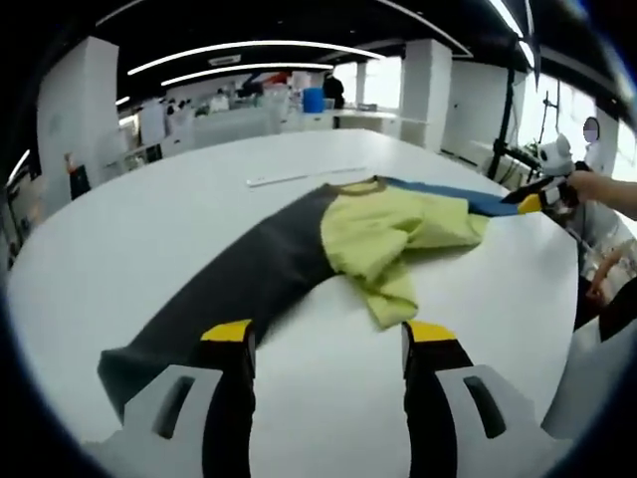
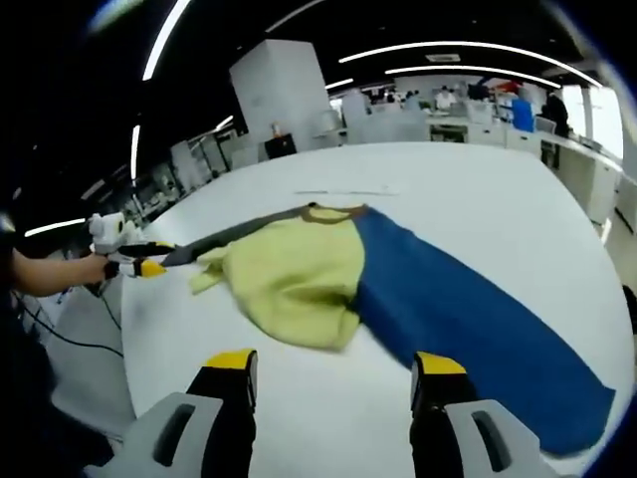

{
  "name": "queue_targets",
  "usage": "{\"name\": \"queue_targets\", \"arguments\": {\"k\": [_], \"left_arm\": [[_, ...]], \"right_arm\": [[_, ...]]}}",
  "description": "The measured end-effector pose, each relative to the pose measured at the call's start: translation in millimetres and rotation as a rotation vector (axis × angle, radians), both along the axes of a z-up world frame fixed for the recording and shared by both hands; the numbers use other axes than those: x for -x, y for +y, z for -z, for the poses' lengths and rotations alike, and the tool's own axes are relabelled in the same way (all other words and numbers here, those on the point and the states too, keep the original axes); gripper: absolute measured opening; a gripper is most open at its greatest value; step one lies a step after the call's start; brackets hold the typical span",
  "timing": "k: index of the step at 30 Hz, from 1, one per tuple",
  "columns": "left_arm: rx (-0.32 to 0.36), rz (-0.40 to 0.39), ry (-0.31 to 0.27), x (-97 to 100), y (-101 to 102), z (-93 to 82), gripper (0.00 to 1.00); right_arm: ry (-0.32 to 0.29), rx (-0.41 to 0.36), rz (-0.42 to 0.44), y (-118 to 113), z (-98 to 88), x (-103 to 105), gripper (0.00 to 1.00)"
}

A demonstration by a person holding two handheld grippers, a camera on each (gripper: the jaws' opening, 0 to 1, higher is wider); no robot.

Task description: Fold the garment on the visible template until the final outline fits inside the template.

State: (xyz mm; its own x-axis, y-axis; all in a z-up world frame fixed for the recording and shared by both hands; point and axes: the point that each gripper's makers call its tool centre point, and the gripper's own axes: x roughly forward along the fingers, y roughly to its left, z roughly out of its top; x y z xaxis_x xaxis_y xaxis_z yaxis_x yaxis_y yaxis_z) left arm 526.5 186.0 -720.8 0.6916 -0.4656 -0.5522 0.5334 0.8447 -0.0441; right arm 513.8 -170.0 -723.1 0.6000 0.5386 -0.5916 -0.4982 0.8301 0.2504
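Left gripper view: the left claw (image 1: 328, 339) rises at 6 o'clock, its yellow-tipped jaws spread wide and holding nothing, above a white surface (image 1: 149, 209). A long-sleeved garment (image 1: 378, 234) lies across the surface, with a yellow-green body bunched near the centre, a dark grey sleeve (image 1: 239, 279) running toward 7 o'clock and a blue sleeve (image 1: 468, 197) reaching toward 3 o'clock. At 3 o'clock the right claw (image 1: 528, 202), held by a hand (image 1: 597, 187), touches the blue sleeve's end; whether it pinches the cloth cannot be told. A thin pale strip (image 1: 304, 177) lies beyond the collar at 12 o'clock.

Right gripper view: the right claw (image 2: 333, 363) at 6 o'clock is spread and empty. The garment (image 2: 289, 279) lies centred, its blue sleeve (image 2: 468, 319) stretching toward 4 o'clock. At 9 o'clock the left claw (image 2: 149, 266) meets the dark grey sleeve (image 2: 224, 239).
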Motion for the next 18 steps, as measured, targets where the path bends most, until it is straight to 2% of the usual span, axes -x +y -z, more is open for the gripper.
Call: {"name": "queue_targets", "arguments": {"k": [3, 5, 12, 18], "left_arm": [[0.003, 0.038, -0.012, 1.0, -14.5, 3.6, 0.51], [-0.004, 0.064, -0.015, 0.2, -20.7, 8.3, 0.49], [-0.013, 0.125, -0.022, 3.3, -42.9, 14.8, 0.4], [0.005, 0.131, 0.016, 5.3, -57.7, 25.2, 0.32]], "right_arm": [[-0.009, 0.019, -0.04, 3.1, 7.6, -2.4, 0.52], [-0.015, 0.066, -0.069, 3.2, 15.1, -4.3, 0.47], [-0.042, 0.129, -0.122, 12.4, 25.7, -10.7, 0.39], [-0.071, 0.132, -0.14, 19.5, 26.3, -17.6, 0.3]]}}
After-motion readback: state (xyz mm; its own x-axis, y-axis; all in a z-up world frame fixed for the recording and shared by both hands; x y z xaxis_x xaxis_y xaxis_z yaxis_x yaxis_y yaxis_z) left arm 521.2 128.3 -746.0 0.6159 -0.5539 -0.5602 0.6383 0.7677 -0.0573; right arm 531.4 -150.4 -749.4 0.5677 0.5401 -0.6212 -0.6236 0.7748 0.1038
